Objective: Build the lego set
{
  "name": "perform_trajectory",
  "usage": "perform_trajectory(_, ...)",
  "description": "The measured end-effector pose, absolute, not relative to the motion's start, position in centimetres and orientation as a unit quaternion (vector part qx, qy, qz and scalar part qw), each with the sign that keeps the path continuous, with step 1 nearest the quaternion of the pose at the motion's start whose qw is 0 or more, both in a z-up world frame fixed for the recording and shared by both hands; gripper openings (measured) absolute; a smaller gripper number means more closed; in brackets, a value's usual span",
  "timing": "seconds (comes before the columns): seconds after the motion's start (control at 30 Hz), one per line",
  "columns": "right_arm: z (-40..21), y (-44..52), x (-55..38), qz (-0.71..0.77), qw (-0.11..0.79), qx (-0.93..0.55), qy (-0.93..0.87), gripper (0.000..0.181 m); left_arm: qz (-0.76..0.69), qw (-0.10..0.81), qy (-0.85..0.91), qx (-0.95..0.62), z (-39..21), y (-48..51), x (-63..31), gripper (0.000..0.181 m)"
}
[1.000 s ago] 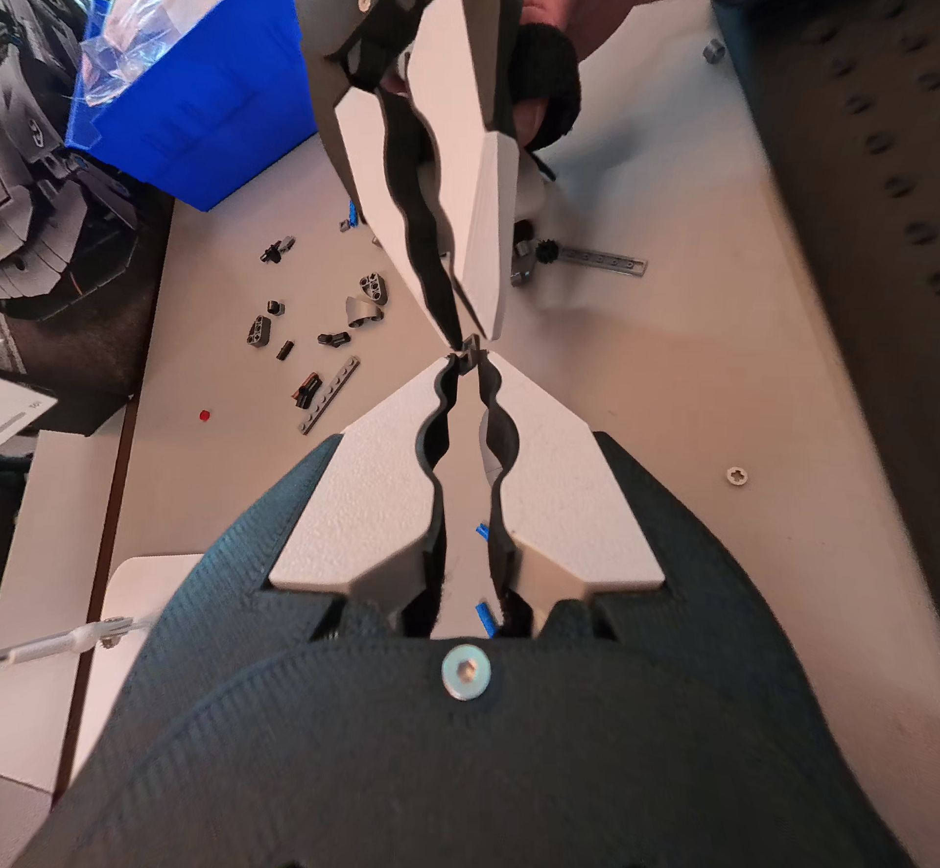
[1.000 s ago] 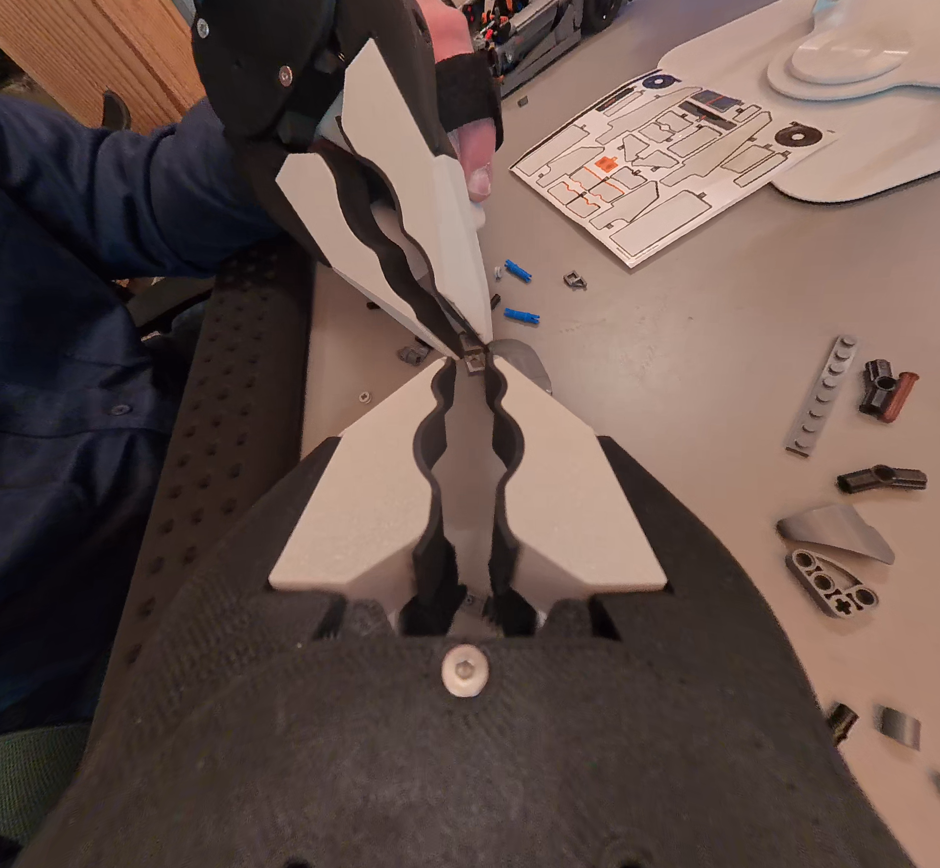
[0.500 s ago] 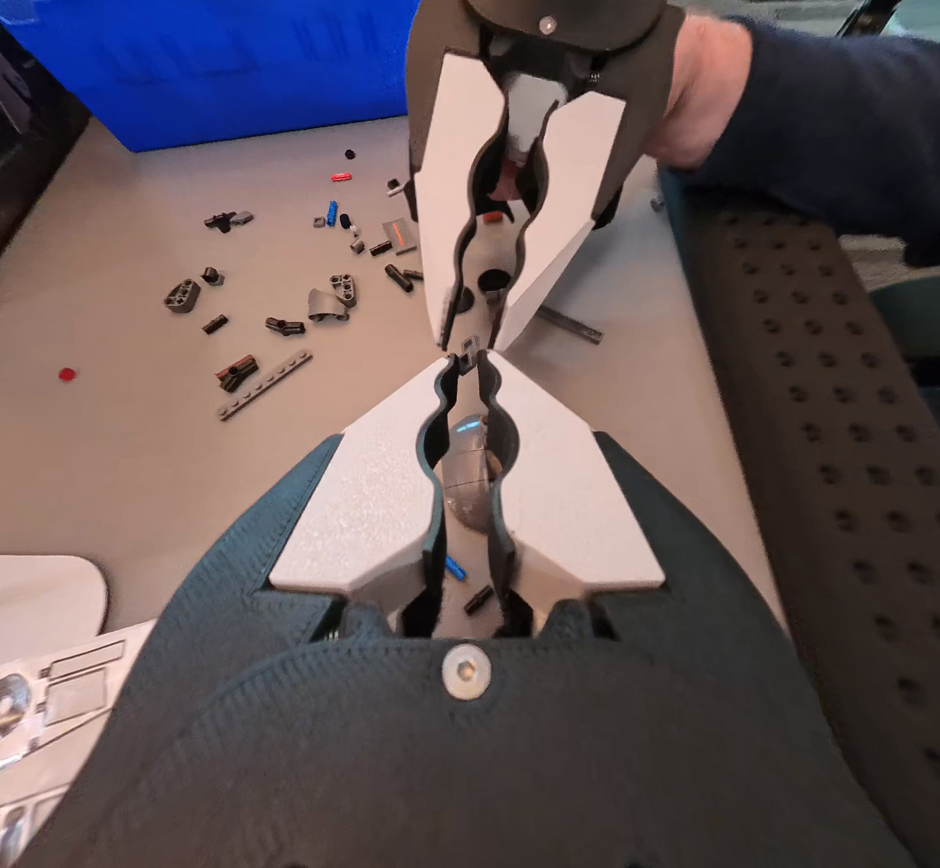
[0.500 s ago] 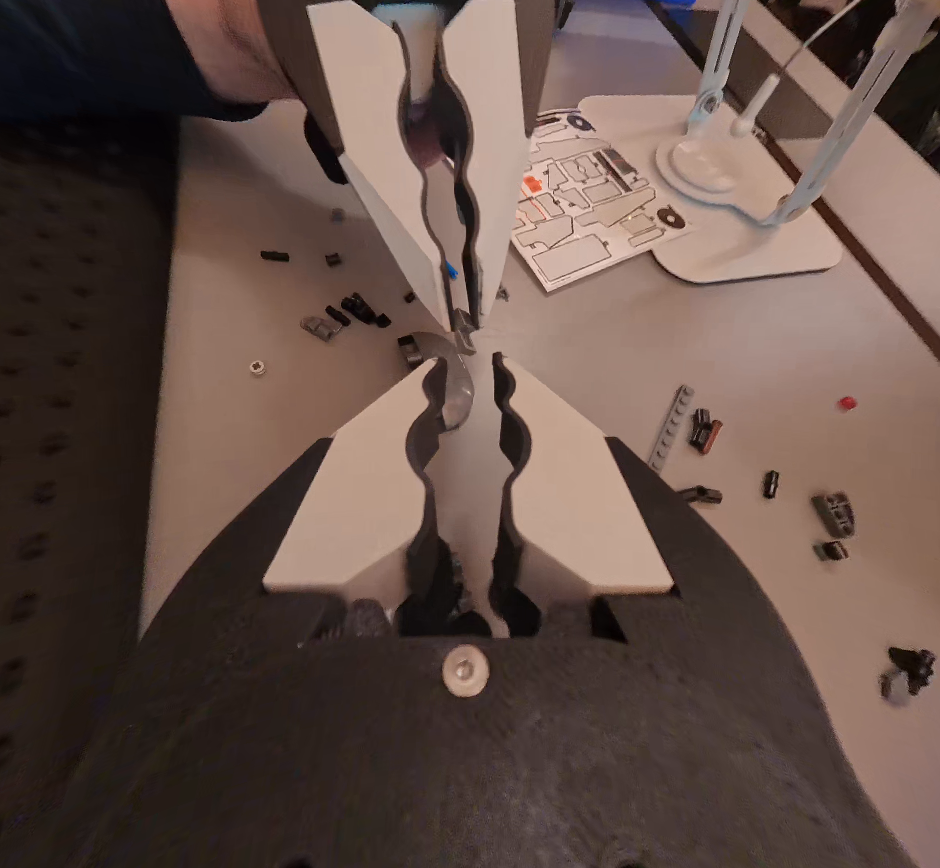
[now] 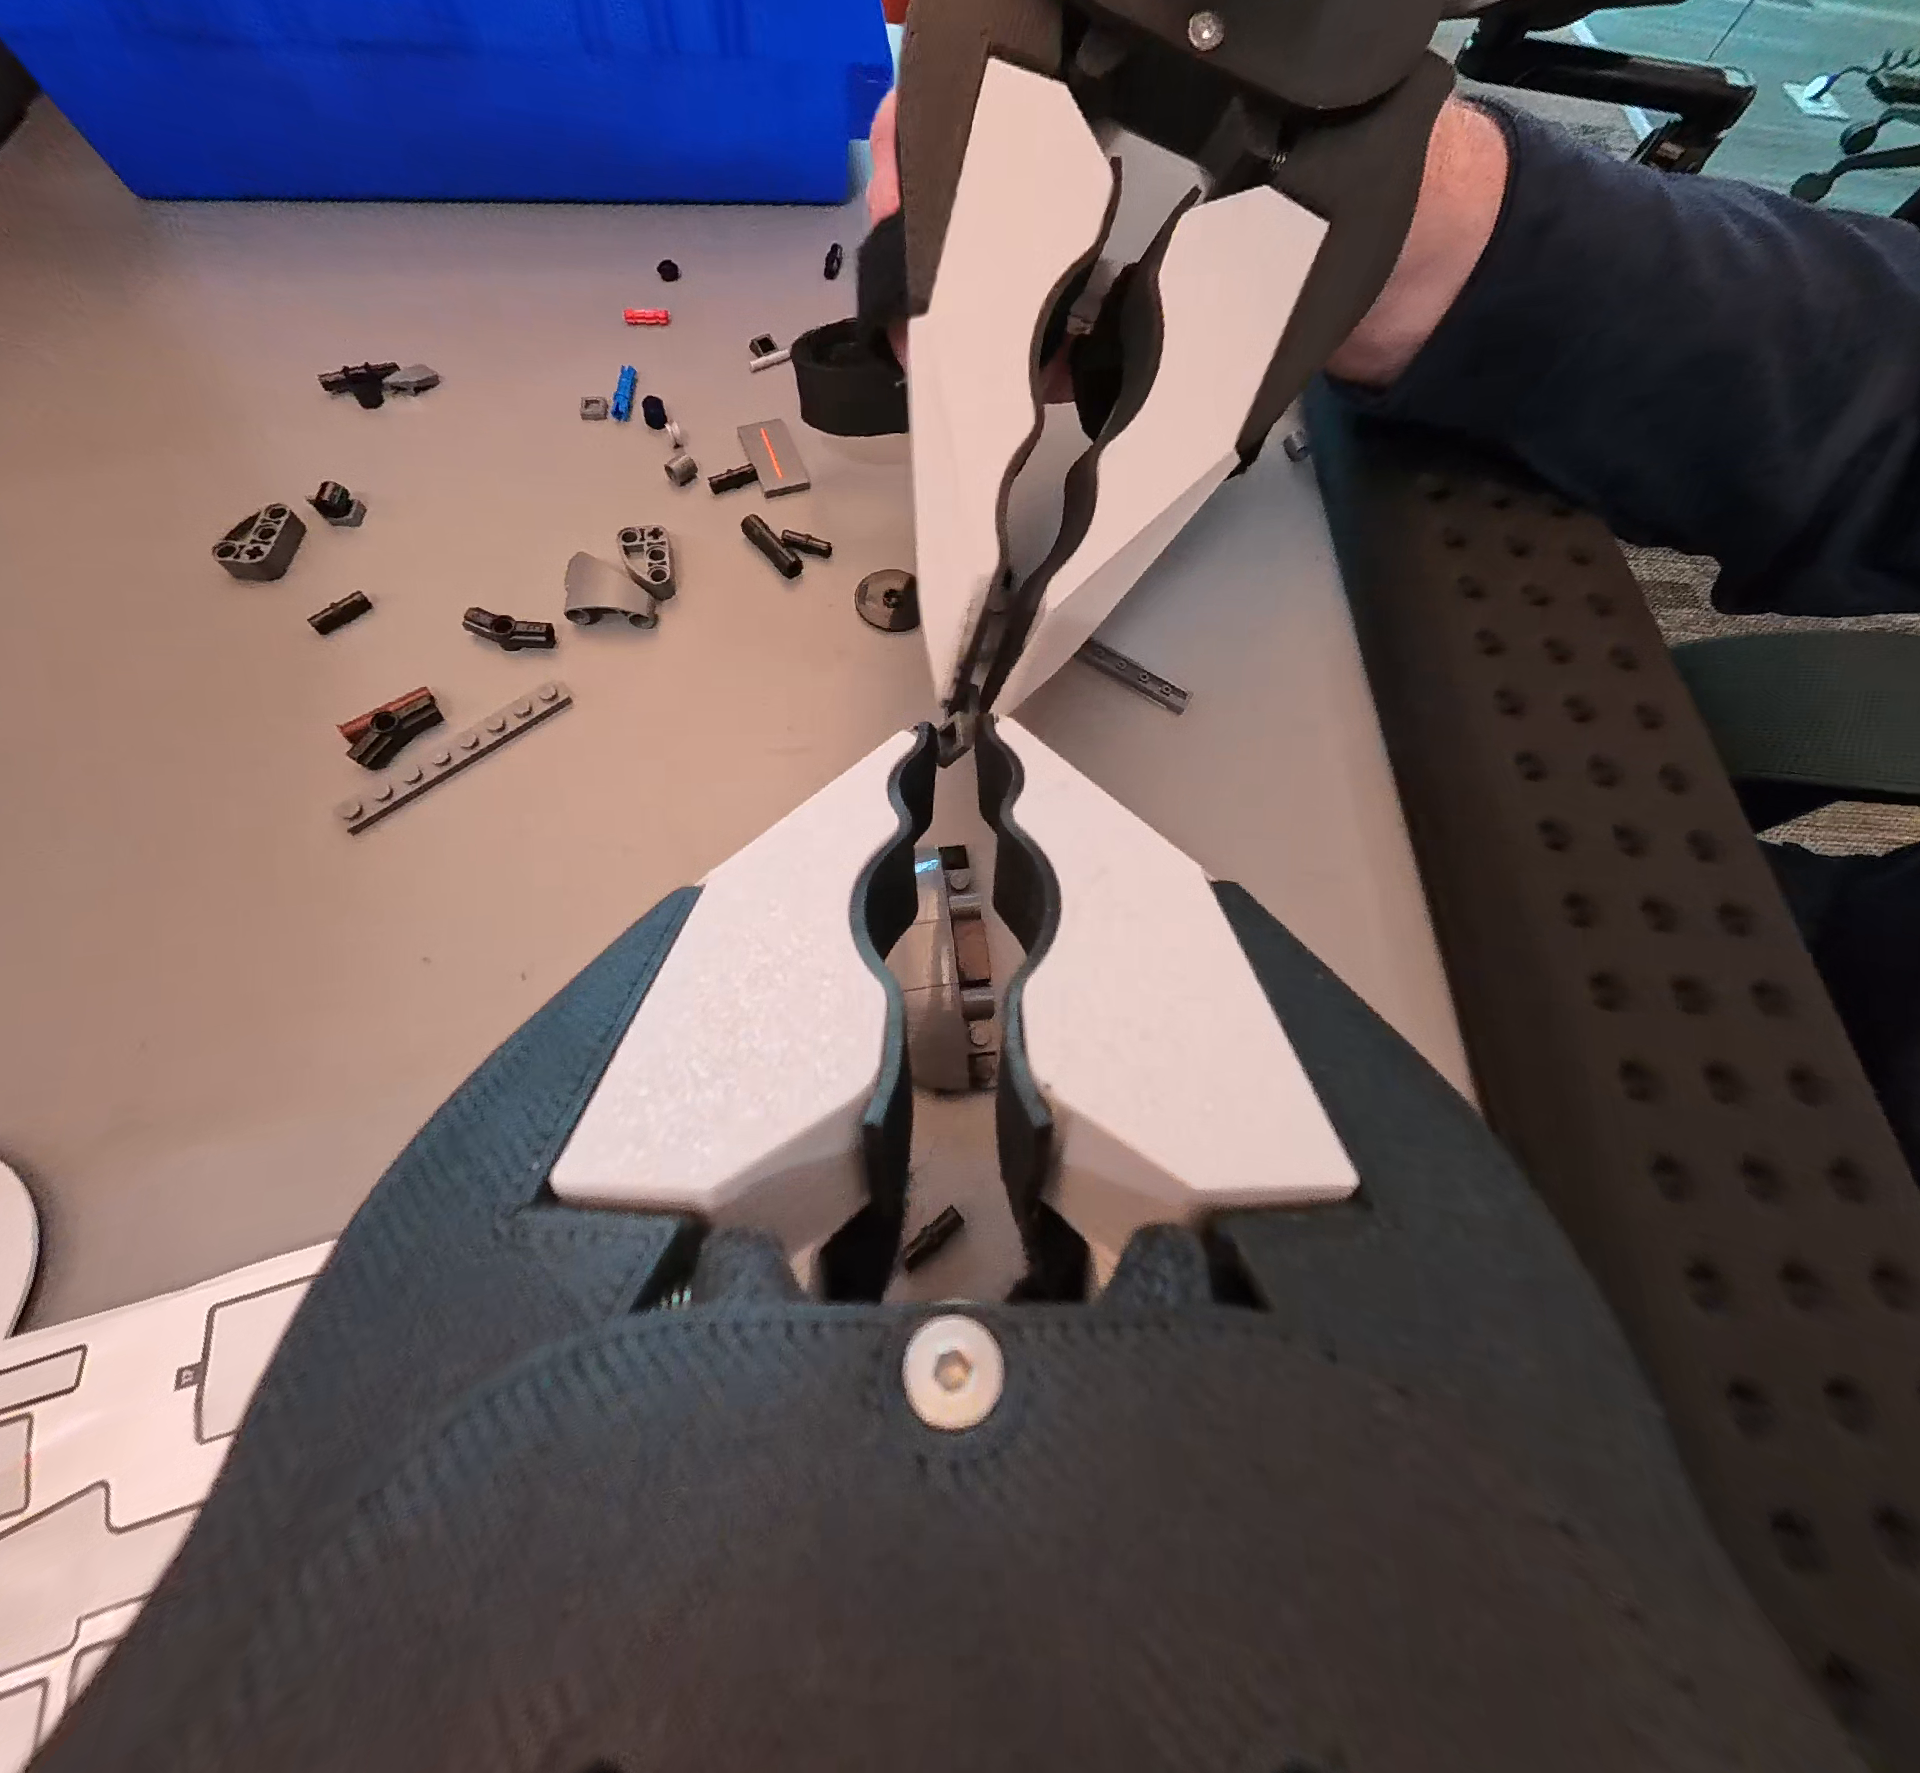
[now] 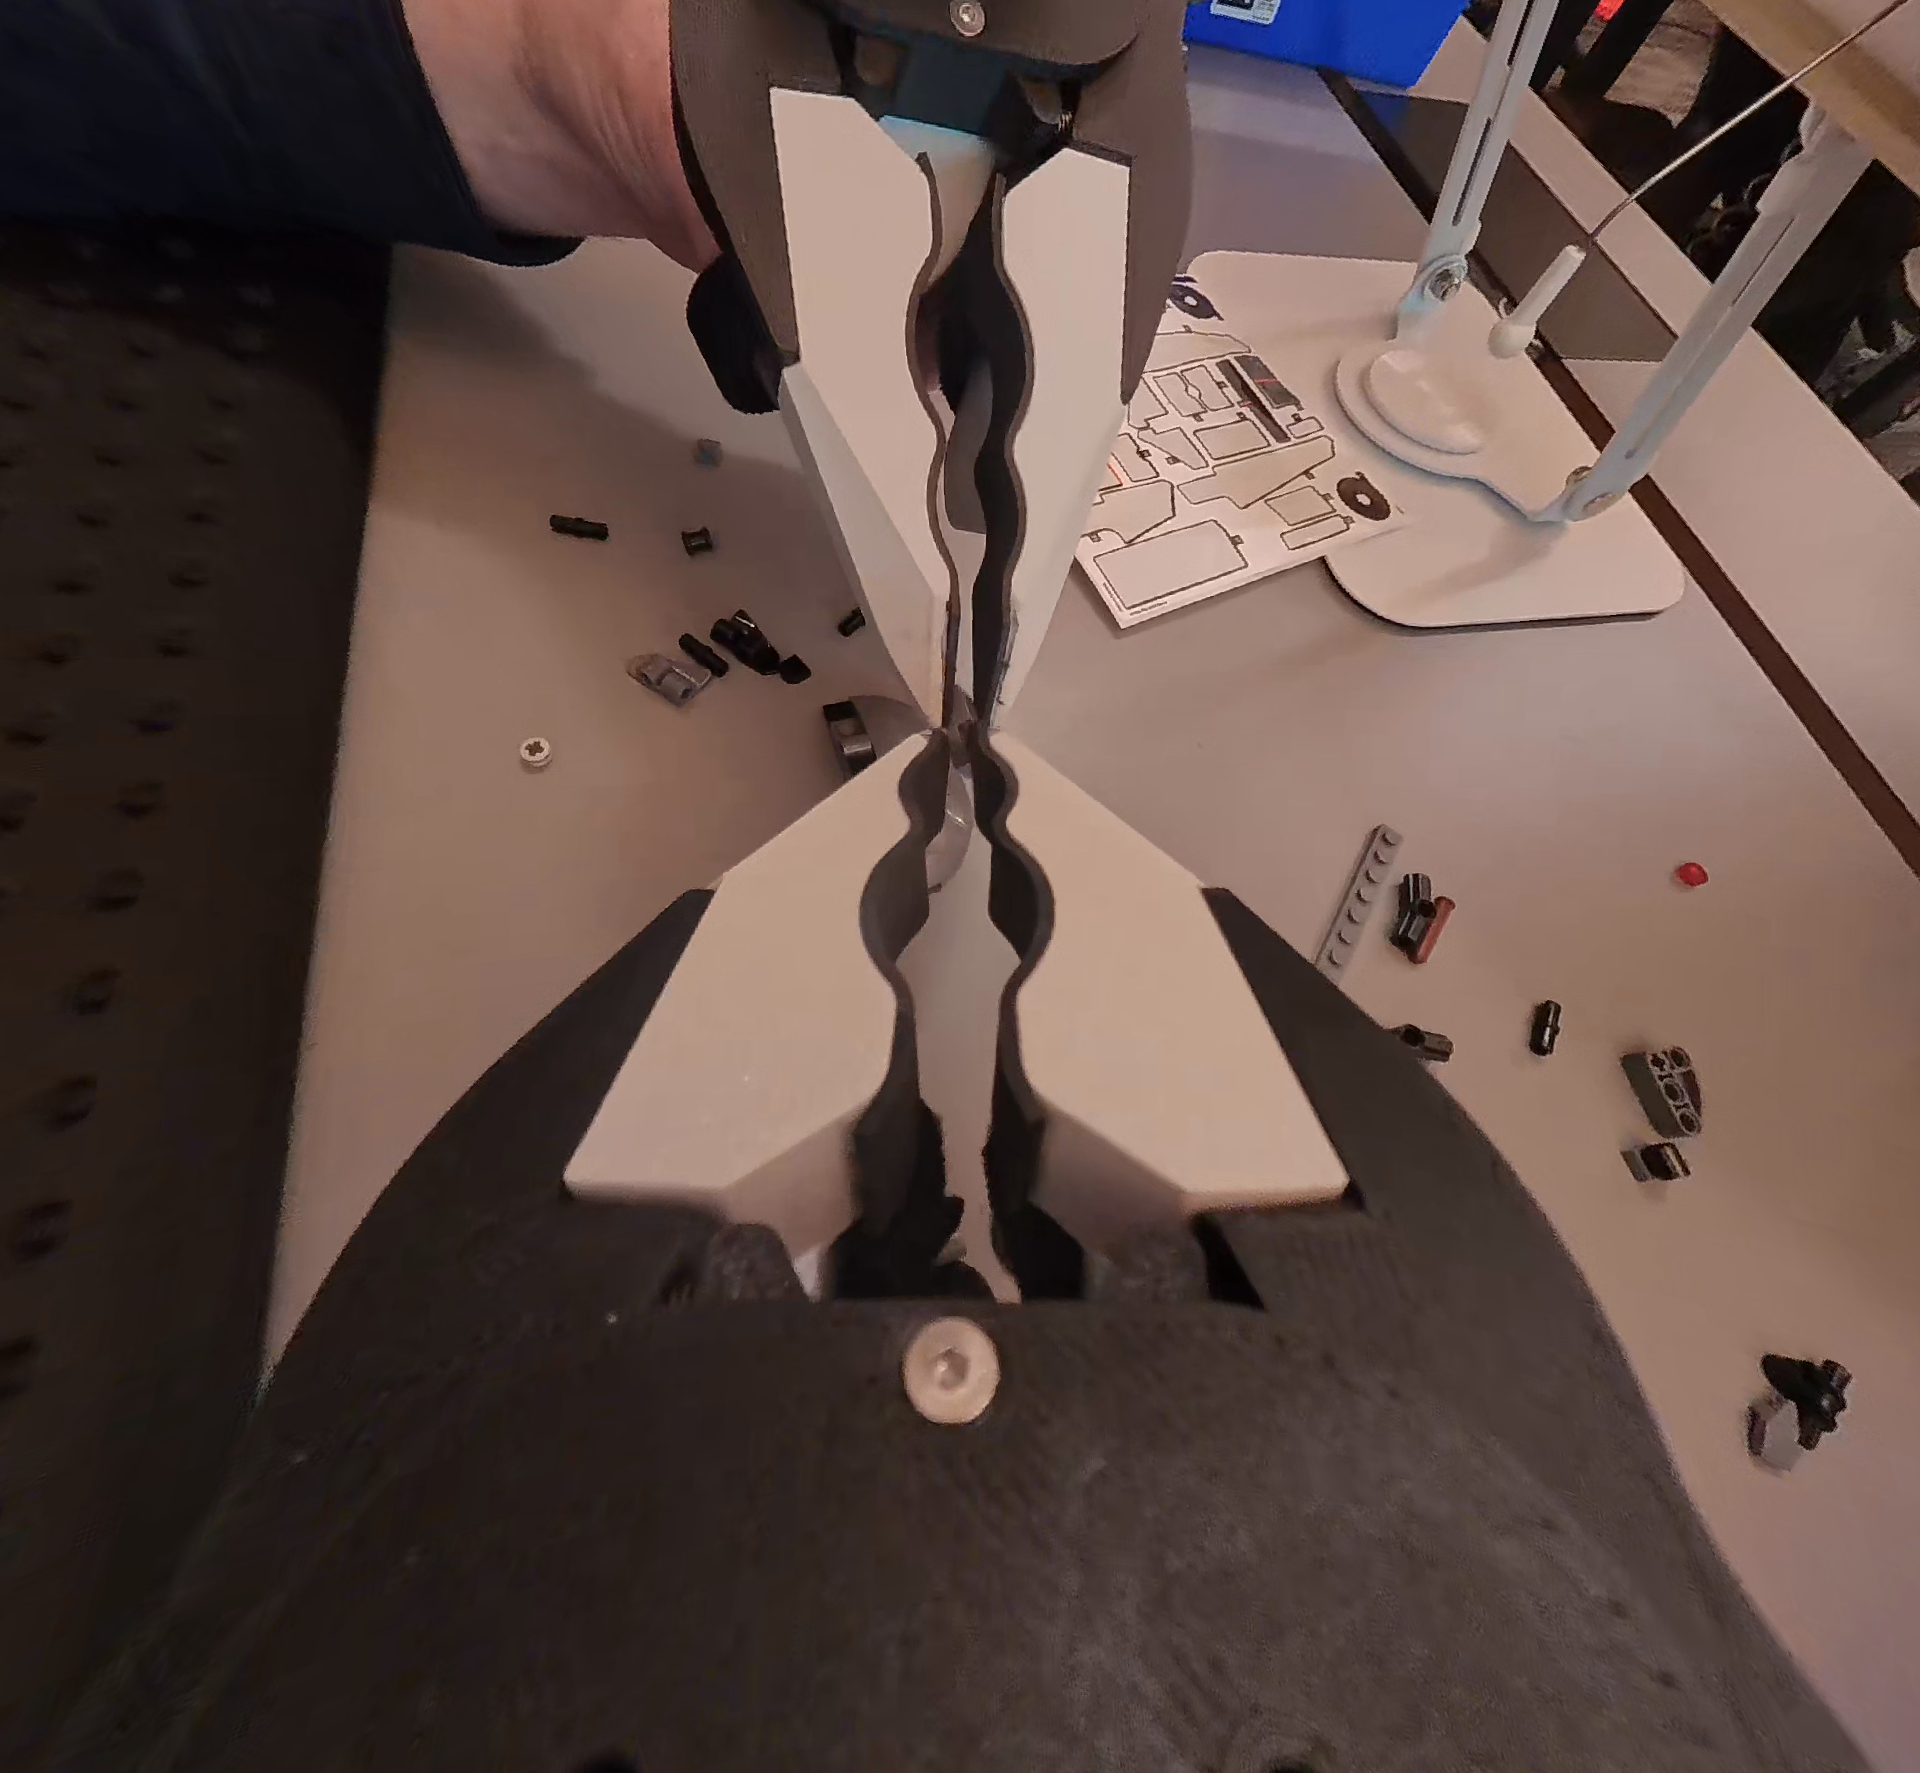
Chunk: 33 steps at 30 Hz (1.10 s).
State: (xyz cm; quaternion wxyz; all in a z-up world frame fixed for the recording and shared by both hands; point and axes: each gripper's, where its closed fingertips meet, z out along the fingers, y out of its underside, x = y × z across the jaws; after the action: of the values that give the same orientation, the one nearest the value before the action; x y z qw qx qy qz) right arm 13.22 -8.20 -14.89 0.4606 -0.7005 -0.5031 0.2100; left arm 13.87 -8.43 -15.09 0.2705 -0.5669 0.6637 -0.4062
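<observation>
Left tool (image 5: 954, 744) pinching small grey piece (image 5: 952, 742) | right tool (image 6: 954, 738) tips pressed together, contents unclear | grey assembly (image 5: 948, 975) half hidden

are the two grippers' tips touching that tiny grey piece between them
Touching. In the left wrist view the small grey piece sits pinched at the left gripper tips, and the right gripper tips close on its top.

Wrist cameras face-to-face, sharing table (image 5: 260, 944).

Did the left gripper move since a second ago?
Yes. The left gripper, shut on a small grey piece, turned left: the blue bin, tilted in its view's top-left corner before, now spans the top, level.
</observation>
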Motion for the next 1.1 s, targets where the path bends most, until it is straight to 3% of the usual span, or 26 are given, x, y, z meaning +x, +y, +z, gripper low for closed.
perform_trajectory(0.33,-15.42,-8.11,13.46,0.195,0.452,-0.706,-0.509,0.011,-0.429,0.26,0.652,-0.568,-14.71,-8.54,13.84,0.005)
perform_trajectory(0.73,-15.47,-8.31,13.17,0.192,0.451,-0.701,-0.518,0.002,-0.433,0.245,0.654,-0.57,-15.22,-8.71,13.92,0.005)
perform_trajectory(1.1,-15.2,-8.14,13.69,0.247,0.436,-0.722,-0.477,0.001,-0.394,0.307,0.665,-0.555,-14.73,-8.2,14.39,0.011)
